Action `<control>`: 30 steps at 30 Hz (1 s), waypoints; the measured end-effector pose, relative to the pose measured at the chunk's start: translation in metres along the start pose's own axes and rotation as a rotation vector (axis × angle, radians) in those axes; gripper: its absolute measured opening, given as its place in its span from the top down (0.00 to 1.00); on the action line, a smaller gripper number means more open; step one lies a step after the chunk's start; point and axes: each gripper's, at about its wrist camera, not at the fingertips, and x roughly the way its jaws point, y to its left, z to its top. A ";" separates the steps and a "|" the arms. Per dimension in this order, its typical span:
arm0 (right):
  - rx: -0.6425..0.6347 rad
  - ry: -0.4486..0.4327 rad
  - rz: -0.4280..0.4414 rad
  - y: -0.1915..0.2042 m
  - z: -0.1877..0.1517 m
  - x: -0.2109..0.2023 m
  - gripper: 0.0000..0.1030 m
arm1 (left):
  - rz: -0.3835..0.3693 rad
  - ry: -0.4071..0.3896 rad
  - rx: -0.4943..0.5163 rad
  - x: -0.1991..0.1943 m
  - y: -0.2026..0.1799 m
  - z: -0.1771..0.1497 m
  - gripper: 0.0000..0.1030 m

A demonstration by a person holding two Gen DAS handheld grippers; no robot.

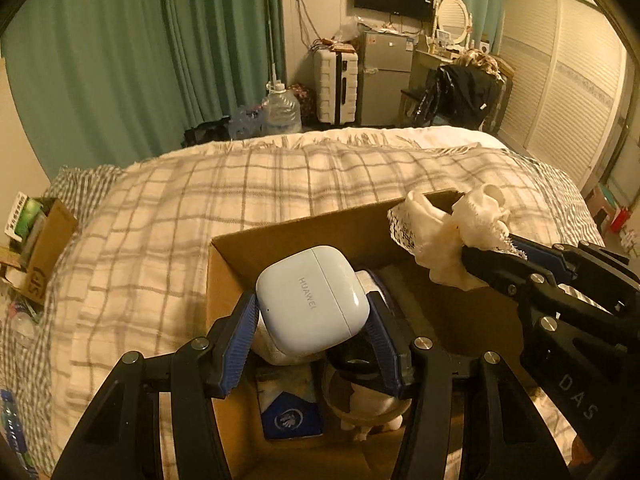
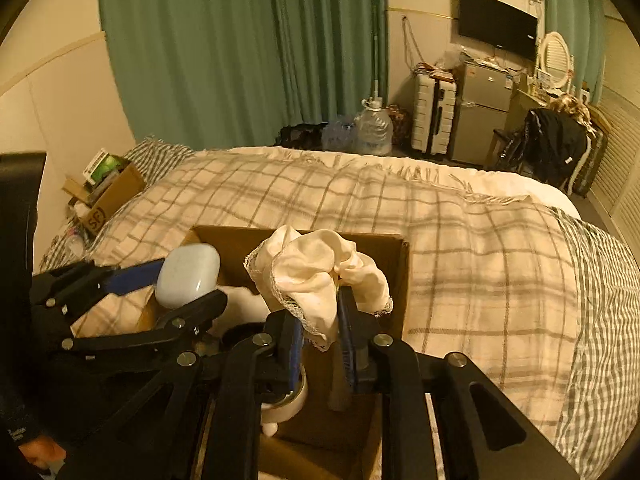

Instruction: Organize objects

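My left gripper (image 1: 312,312) is shut on a pale blue HUAWEI earbud case (image 1: 312,296) and holds it above an open cardboard box (image 1: 280,236) on the bed. The case also shows in the right wrist view (image 2: 188,274). My right gripper (image 2: 320,316) is shut on a cream lace-trimmed cloth (image 2: 320,276) and holds it over the same box (image 2: 396,280). In the left wrist view the cloth (image 1: 448,232) hangs at the box's right rim. Inside the box lie a blue packet (image 1: 290,416), a round white item (image 1: 372,408) and other things, partly hidden.
The box sits on a bed with a checked blanket (image 1: 240,192). A second cardboard box (image 1: 44,240) with clutter stands at the bed's left side. Beyond the bed are green curtains (image 1: 160,60), a water jug (image 1: 282,110), a suitcase (image 1: 336,84) and a small fridge (image 1: 384,80).
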 end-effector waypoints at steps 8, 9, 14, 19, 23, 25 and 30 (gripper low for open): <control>0.000 -0.008 -0.020 -0.001 0.006 -0.005 0.49 | 0.046 -0.025 -0.012 -0.006 0.006 0.006 0.13; 0.004 -0.014 -0.025 -0.003 0.007 -0.009 0.44 | 0.044 -0.029 -0.015 -0.011 0.006 0.008 0.12; 0.031 -0.059 -0.047 -0.007 0.014 -0.047 0.30 | 0.064 -0.046 -0.002 -0.047 0.003 0.013 0.07; 0.034 -0.128 -0.081 -0.007 0.024 -0.105 0.20 | 0.074 -0.127 0.011 -0.103 -0.003 0.019 0.00; 0.038 -0.184 -0.105 -0.003 0.029 -0.160 0.15 | 0.073 -0.194 0.001 -0.156 -0.004 0.020 0.00; 0.037 -0.215 -0.118 0.000 0.030 -0.187 0.12 | 0.072 -0.225 -0.007 -0.179 -0.003 0.021 0.00; 0.034 -0.282 -0.138 0.012 0.022 -0.242 0.00 | 0.073 -0.295 -0.024 -0.230 -0.003 0.010 0.00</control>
